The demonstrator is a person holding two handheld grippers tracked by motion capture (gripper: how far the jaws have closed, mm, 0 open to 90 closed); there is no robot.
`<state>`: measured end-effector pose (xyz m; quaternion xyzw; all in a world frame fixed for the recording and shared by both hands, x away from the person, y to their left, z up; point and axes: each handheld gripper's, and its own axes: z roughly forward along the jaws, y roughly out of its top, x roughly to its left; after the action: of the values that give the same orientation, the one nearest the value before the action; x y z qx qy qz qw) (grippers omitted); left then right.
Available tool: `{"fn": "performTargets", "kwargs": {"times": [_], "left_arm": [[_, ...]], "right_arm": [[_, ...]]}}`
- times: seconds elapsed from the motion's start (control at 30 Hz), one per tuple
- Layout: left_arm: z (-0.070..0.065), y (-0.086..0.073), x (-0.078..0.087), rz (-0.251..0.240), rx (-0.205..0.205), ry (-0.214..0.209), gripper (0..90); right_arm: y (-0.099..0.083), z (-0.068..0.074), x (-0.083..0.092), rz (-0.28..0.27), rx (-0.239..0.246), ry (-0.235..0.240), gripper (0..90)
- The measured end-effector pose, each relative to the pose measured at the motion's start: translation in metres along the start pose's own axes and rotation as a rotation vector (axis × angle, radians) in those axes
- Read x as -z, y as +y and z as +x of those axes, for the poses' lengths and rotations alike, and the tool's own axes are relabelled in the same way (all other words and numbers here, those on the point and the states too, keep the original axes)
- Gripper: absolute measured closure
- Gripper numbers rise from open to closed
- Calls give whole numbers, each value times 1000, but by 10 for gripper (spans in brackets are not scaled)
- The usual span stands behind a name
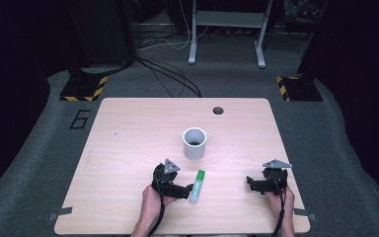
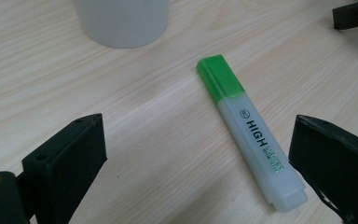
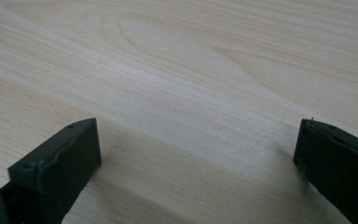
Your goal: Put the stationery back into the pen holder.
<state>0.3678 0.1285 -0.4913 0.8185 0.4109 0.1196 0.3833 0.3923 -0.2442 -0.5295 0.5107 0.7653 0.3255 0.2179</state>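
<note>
Nearest the person, the left gripper (image 1: 190, 189) sits low over the pale wooden table (image 1: 128, 148), its jaws spread wide and gripping nothing. In the left gripper view the green-capped, translucent white plastic highlighter (image 2: 251, 132) lies flat on the wood between those jaws, closer to the one at the right of that view and apparently not touching either, with its green cap pointing away toward the cup. In the high view, the highlighter (image 1: 197, 186) lies just beside the left gripper's tips and on the near side of the cup.

The right gripper (image 1: 249, 181) rests well off to the right of the highlighter, its jaws likewise released, with bare wood between them in its own view.

Farther back, the short grey cylindrical cup (image 1: 194, 143) stands upright and open-topped, just beyond the highlighter's cap; its inside looks dark and I cannot tell whether anything lies in it.

As I judge it, the work is at its start: the left gripper is lined up to take the highlighter, but no grasp is made. Closing on it, lifting it and, likely, dropping it into the cup all remain.
</note>
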Motion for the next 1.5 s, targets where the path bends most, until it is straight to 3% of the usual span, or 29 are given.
{"fn": "performTargets", "kwargs": {"times": [0.4,0.8,1.0,1.17,1.4,1.5], "left_arm": [[-18,14,-26,32,-23,-34,96],[-24,24,-47,78,-48,-4,209],[-29,28,-54,95,-83,36,317],[-30,30,-57,111,-77,53,398],[-31,29,-58,129,-99,44,546],[-31,29,-59,138,-104,42,567]], "right_arm": [[0,0,0,1,-5,0,2],[0,0,0,1,-5,0,2],[0,0,0,0,0,-1,9],[0,0,0,-3,-6,-3,10],[0,0,0,-3,-5,-3,12],[0,0,0,-3,-6,-4,12]]}}
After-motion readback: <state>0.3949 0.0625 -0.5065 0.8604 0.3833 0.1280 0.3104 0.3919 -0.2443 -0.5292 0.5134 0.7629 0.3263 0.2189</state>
